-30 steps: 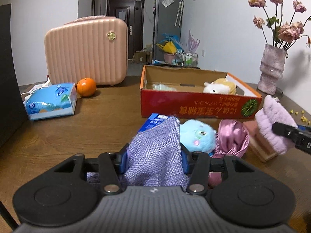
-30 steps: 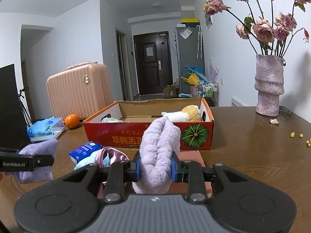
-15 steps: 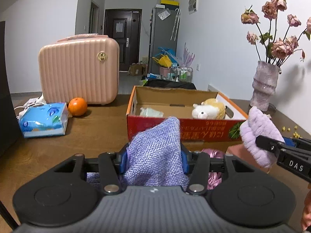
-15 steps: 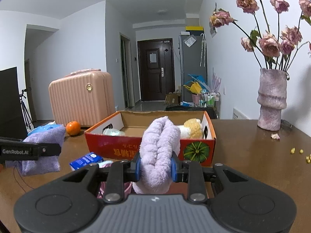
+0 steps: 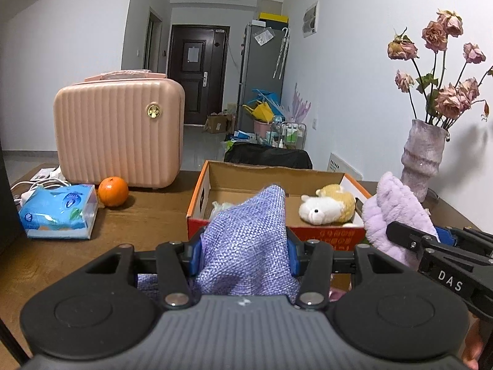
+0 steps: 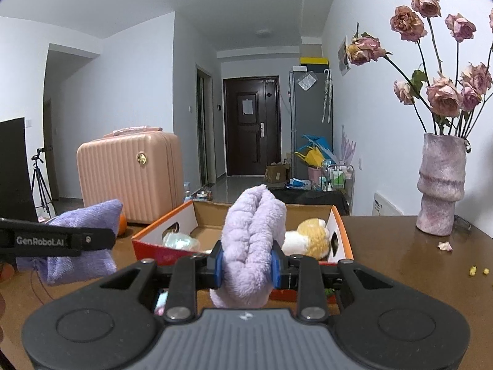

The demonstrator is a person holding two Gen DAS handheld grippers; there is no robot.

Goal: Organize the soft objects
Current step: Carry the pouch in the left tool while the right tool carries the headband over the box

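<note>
My left gripper (image 5: 245, 254) is shut on a purple knit cloth (image 5: 249, 246) and holds it in the air just in front of the open red cardboard box (image 5: 200, 197). My right gripper (image 6: 246, 265) is shut on a fluffy lilac towel (image 6: 251, 246), also raised before the box (image 6: 339, 231). The towel shows at the right of the left wrist view (image 5: 394, 206), and the cloth at the left of the right wrist view (image 6: 83, 246). Inside the box lie a white and yellow plush toy (image 5: 328, 208) and a pale soft item (image 5: 220, 208).
A pink suitcase (image 5: 120, 135), an orange (image 5: 113, 187) and a blue tissue pack (image 5: 58, 212) stand on the wooden table at left. A purple vase with dried roses (image 6: 440, 185) stands at right. Yellow crumbs (image 6: 479, 271) lie near it.
Both grippers have risen with their cloths and moved closer to the box. The soft items on the table in front of the box have dropped out of sight.
</note>
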